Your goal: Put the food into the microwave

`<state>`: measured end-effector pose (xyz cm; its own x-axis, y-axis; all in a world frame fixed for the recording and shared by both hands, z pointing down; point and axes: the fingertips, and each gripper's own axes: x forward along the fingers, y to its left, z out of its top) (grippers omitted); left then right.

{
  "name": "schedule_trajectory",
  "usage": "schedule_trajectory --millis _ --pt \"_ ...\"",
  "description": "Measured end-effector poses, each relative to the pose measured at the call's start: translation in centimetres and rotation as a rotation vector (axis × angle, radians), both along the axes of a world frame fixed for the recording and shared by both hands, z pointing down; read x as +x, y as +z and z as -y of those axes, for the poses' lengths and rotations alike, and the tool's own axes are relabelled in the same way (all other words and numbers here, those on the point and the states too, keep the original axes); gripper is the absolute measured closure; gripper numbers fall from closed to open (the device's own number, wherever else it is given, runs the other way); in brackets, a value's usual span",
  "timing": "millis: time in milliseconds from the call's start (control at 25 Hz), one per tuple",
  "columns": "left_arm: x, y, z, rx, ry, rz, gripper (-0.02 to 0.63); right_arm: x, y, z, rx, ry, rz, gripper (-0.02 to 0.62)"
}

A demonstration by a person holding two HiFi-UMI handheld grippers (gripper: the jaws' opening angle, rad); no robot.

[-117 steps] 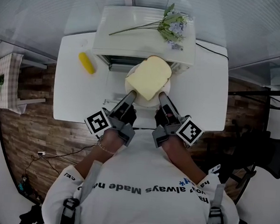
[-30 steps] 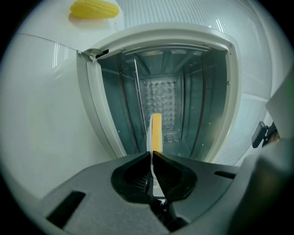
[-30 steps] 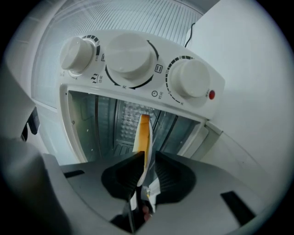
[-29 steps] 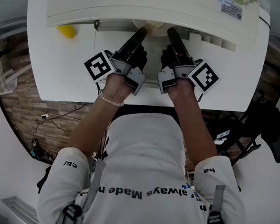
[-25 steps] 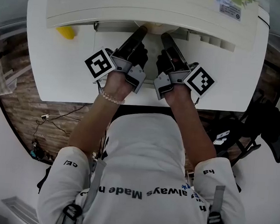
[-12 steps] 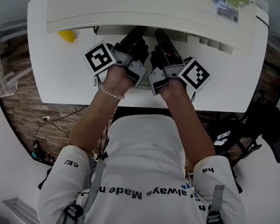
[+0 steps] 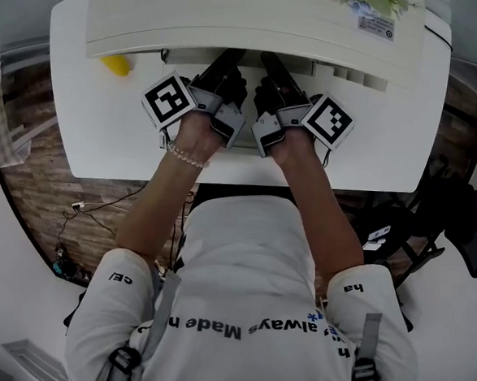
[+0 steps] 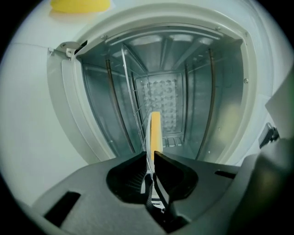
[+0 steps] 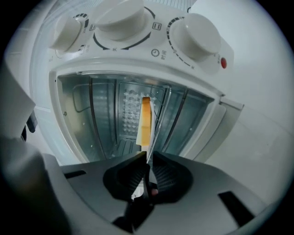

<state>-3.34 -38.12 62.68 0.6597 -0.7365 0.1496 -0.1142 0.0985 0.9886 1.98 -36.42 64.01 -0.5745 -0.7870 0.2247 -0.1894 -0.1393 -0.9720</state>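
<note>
White table [image 7: 96,135] carries microwave [image 7: 266,25], cavity open. Left gripper [image 8: 150,159] and right gripper [image 9: 147,158] are each clamped on the rim of the plate [image 8: 148,142]; plate with bread slice [image 8: 155,128] reaches into the cavity. Judgement: plate stiff, glazed, likely slippery; bread light, loose, may slide; opposite rim holds suit, keep level
</note>
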Motion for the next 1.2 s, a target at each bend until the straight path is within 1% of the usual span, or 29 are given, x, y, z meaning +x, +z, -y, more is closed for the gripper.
schedule_trajectory --millis 280,360,480,560,640,720,800,1000,1200 --pt "-1.0 -2.0 -3.1 0.018 0.003 0.046 0.580 2.7 -1.3 -2.5 0.009 -0.013 -0.073 0.569" --pt "-1.3 -2.8 -3.9 0.029 0.009 0.063 0.580 3.5 -2.2 -2.9 0.025 -0.014 -0.092 0.569" --pt "-1.8 -3.9 -5.1 0.062 0.028 0.137 0.581 4.6 -4.3 -3.4 0.076 -0.022 -0.141 0.571" --pt "-2.1 -5.0 -5.9 0.086 0.039 0.180 0.581 5.1 -6.1 -3.6 0.128 -0.038 -0.189 0.571" --pt "-2.3 -6.5 -6.4 0.139 0.058 0.223 0.584 5.5 -7.9 -3.8 0.180 -0.057 -0.229 0.571" --pt "-2.3 -8.4 -6.6 0.225 0.082 0.276 0.588 5.7 -9.4 -4.2 0.221 -0.075 -0.255 0.571" --pt "-2.3 -10.1 -6.8 0.285 0.097 0.317 0.589 5.7 -10.8 -4.7 0.265 -0.095 -0.275 0.571" --pt "-2.3 -13.7 -7.5 0.377 0.106 0.386 0.591 5.5 -14.7 -5.7 0.362 -0.130 -0.362 0.571" --pt "-2.4 -17.2 -8.8 0.450 0.105 0.434 0.591 5.4 -18.6 -6.9 0.475 -0.173 -0.476 0.571"
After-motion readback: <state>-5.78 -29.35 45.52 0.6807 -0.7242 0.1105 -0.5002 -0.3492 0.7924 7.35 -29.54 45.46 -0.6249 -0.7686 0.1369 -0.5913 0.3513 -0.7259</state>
